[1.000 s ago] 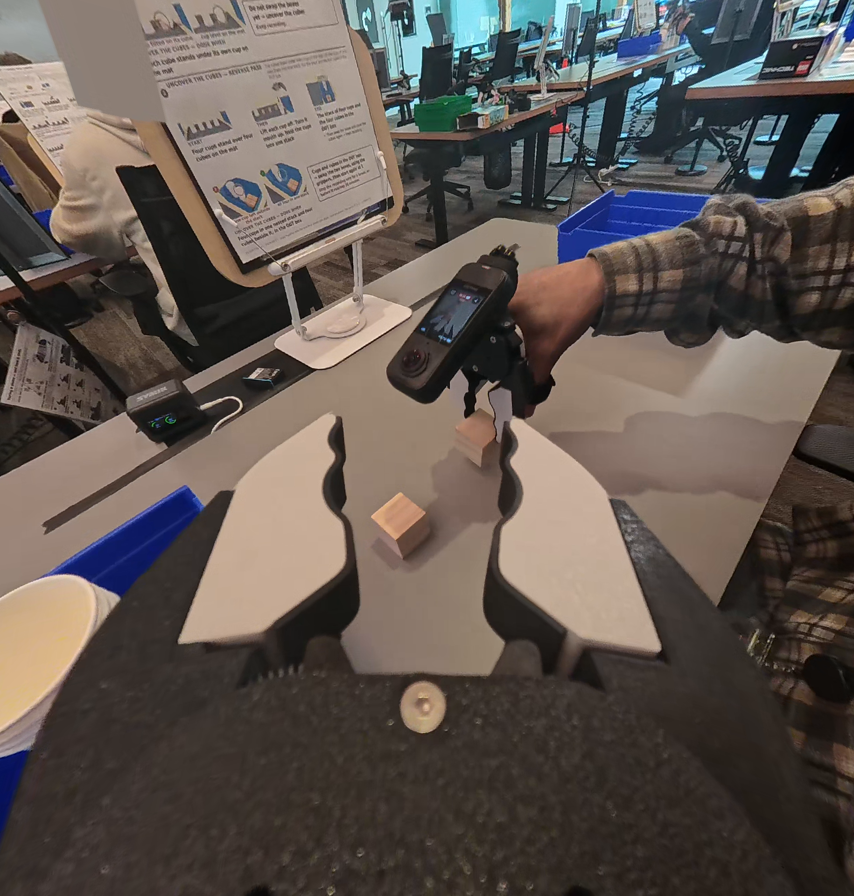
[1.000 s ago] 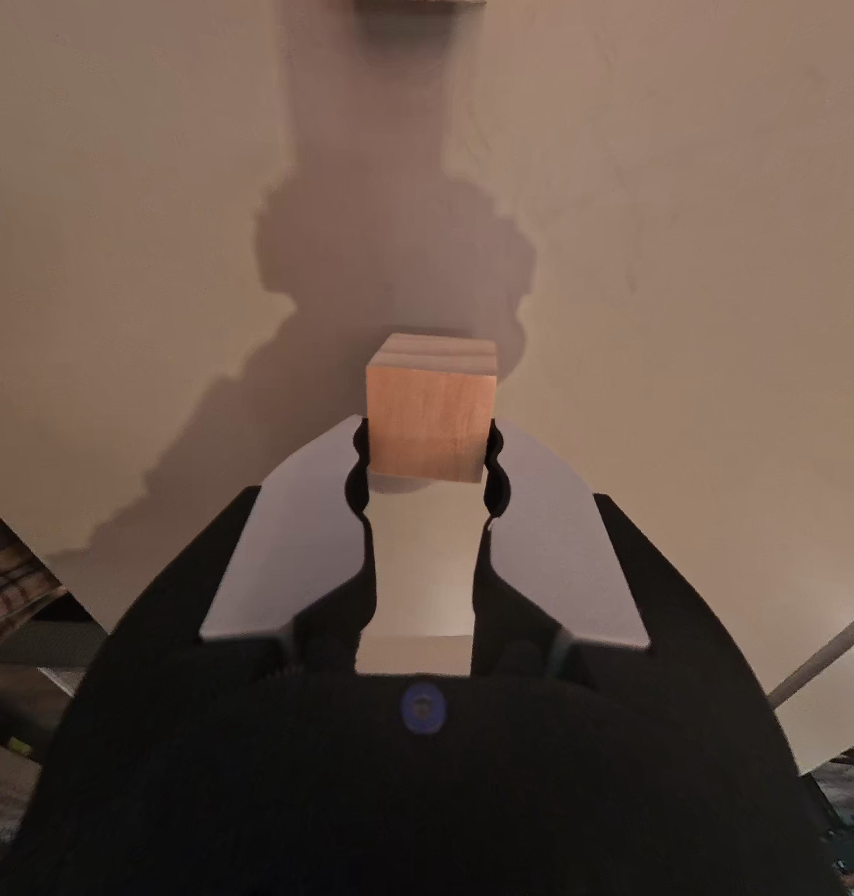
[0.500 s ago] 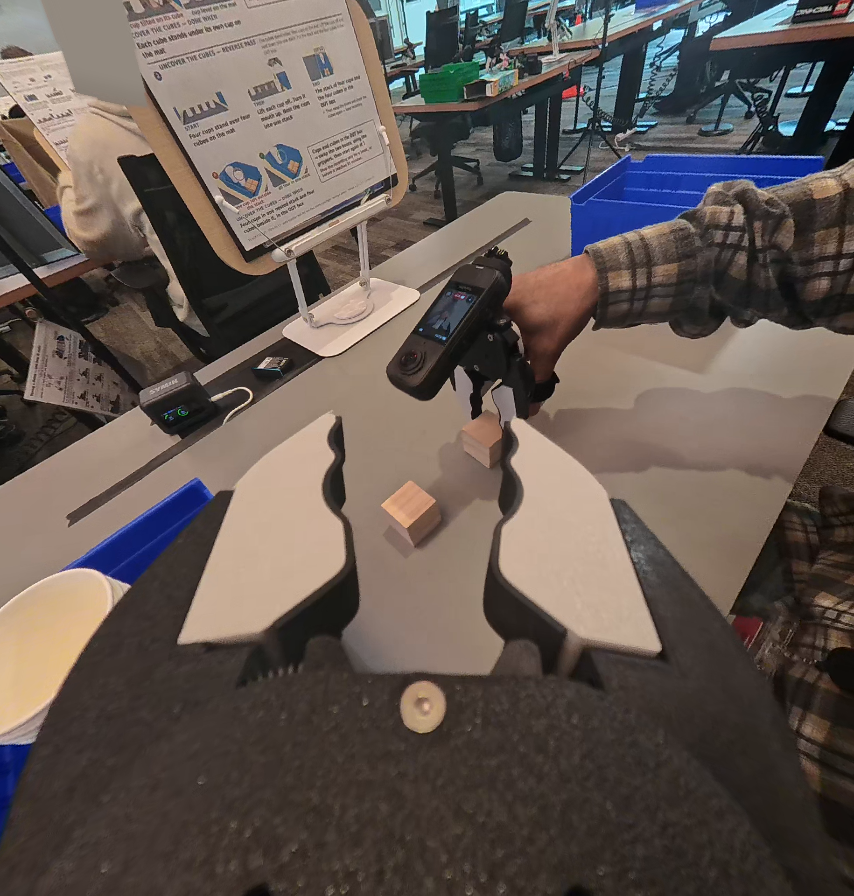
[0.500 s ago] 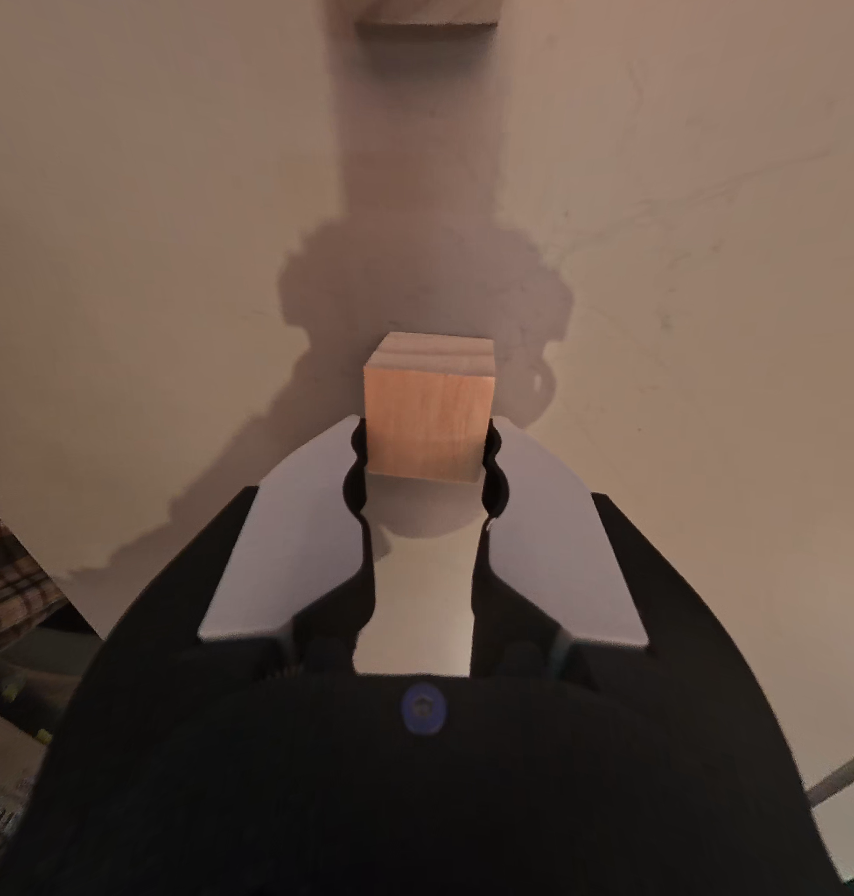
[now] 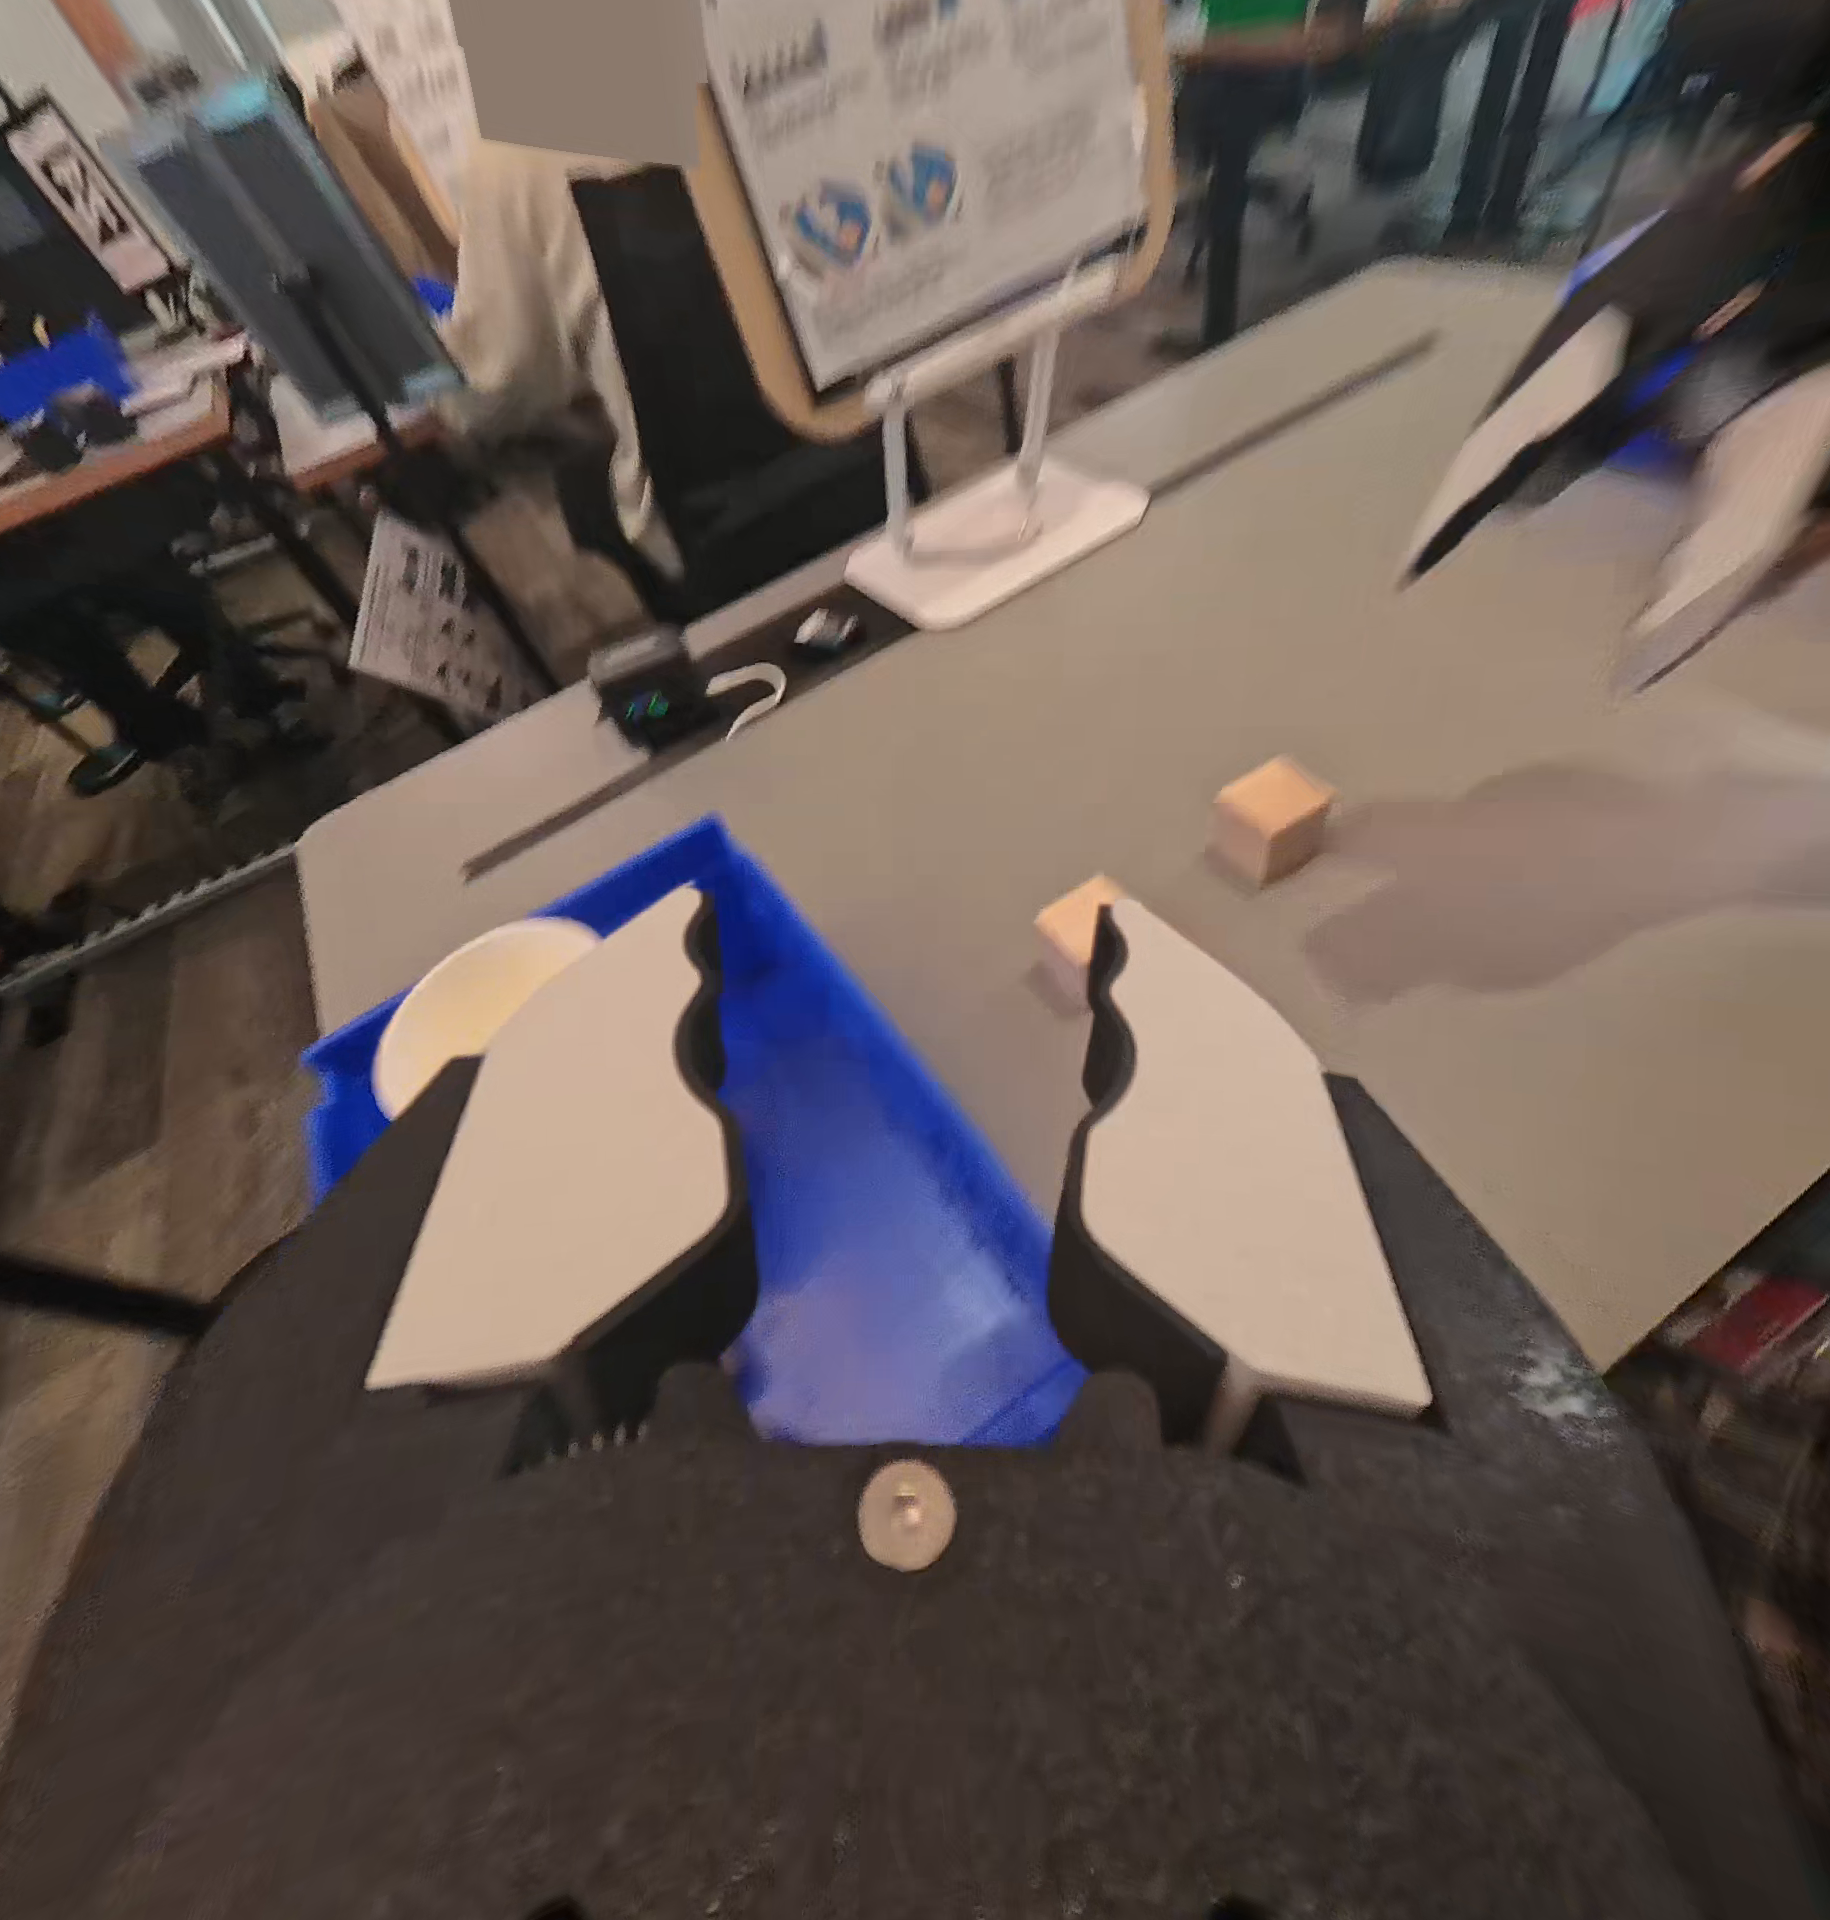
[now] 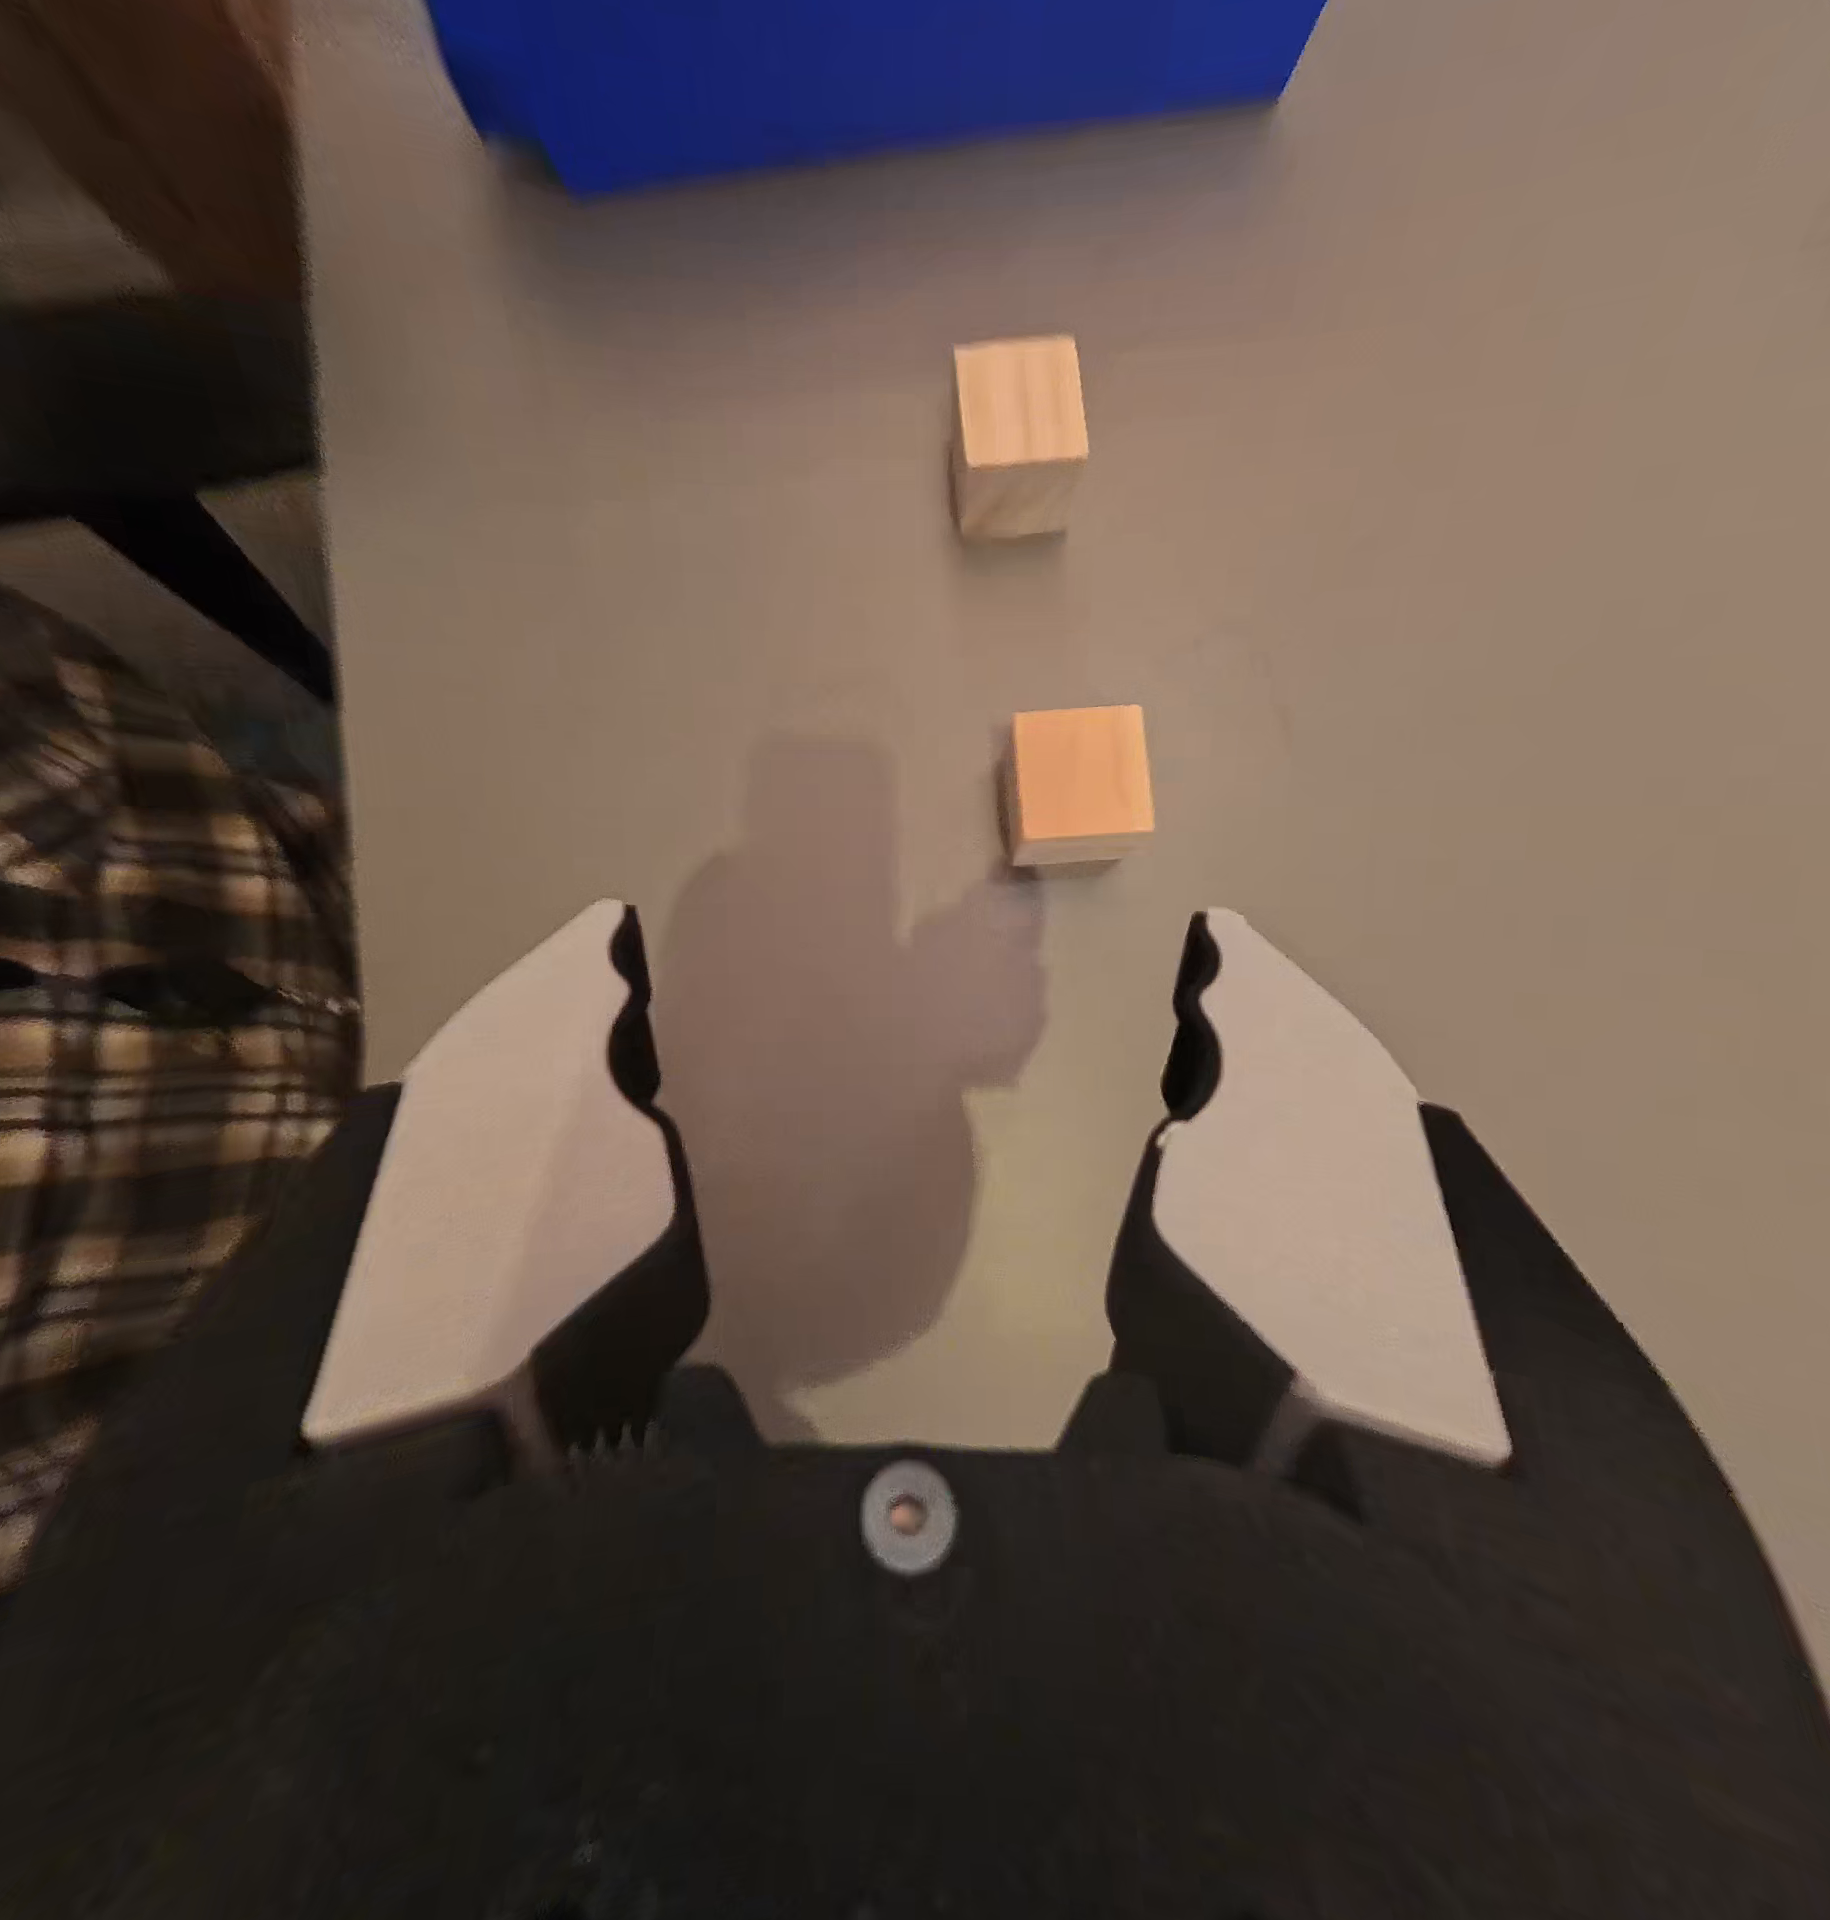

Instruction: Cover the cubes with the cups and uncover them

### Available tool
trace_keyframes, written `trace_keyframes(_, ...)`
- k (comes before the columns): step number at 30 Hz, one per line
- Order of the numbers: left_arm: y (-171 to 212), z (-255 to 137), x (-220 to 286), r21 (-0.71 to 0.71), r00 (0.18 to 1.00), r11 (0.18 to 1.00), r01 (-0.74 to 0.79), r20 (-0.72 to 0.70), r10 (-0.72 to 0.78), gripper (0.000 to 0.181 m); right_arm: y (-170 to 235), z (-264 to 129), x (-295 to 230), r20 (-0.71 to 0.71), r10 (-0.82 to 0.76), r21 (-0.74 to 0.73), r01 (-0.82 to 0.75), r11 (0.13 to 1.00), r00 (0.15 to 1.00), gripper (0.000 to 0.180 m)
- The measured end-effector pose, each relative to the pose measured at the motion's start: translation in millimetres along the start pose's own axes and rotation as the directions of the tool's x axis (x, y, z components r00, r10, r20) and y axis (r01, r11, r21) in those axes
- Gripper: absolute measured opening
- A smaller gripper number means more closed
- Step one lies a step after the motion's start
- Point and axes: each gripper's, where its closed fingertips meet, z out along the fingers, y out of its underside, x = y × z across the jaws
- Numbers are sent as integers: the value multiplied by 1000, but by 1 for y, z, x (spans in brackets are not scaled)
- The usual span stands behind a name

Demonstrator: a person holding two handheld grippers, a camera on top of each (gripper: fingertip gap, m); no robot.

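While both grippers stand empty with jaws apart, your main risk is knocking a cube out of place. Your left gripper point(image 5: 895, 925) points over the blue bin point(image 5: 786, 935), and the near cube point(image 5: 1062, 951) sits just past its right fingertip, partly hidden by it. Swing that finger right as you turn and you could clip the cube and slide it. The far cube point(image 5: 1272, 833) lies farther ahead and to the right, apart from the first.

Your right gripper point(image 6: 906, 935) hangs above the table point(image 6: 1513, 623) with one cube point(image 6: 1082, 784) just ahead of its tips and slightly right of centre, and the other cube point(image 6: 1018, 434) beyond it, short of the bin's wall at the top of that view. Dropping straight down from here would likely put the right finger on the closer cube.

The cup point(image 5: 485, 997) lies in the bin ahead and left of your left gripper, half hidden behind its left finger. I cannot tell whether it is one cup or a stack. A hard pinch on the thin rim would probably crush it, and a shallow grip may let it slip.

For room, the table drops off close on the right gripper's left side, where your plaid sleeve point(image 6: 132, 987) is. The open surface lies to the right of the cubes. Both views are blurred, so fine gaps are uncertain.
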Motion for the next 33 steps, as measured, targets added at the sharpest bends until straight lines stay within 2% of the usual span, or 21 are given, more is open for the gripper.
trace_keyframes(1, 8, -3, -9, -66, 1000, 998, -23, 15, 24, 67, 5, -11, -8, -5, 25, 74, -25, 997, 1000, 94)
trace_keyframes(4, 33, -9, -32, -258, 999, 965, -40, -5, 40, 66, 23, -36, -39, 29, 79, 273, -84, 958, 996, 89)
trace_keyframes(6, 50, -11, -41, -373, 999, 928, -1, -41, -15, 66, 36, -45, -57, 59, 112, 357, -126, 926, 992, 86)
trace_keyframes(9, 84, -11, -52, -546, 990, 830, 115, -2, -138, 65, 55, -51, -77, 79, 146, 408, -166, 898, 986, 84)
trace_keyframes(13, 136, -8, -59, -695, 971, 681, 228, 114, -209, 65, 70, -54, -93, 80, 161, 434, -180, 883, 984, 83)
trace_keyframes(22, 217, -6, -68, -838, 915, 375, 397, 327, -236, 65, 85, -63, -107, 78, 152, 447, -171, 878, 985, 82)
trace_keyframes(30, 251, 2, -69, -857, 888, 260, 444, 383, -253, 64, 87, -68, -109, 84, 146, 467, -169, 868, 986, 80)
trace_keyframes(33, 260, 6, -67, -878, 895, 231, 419, 357, -267, 46, 87, -71, -109, 81, 146, 473, -167, 865, 986, 79)
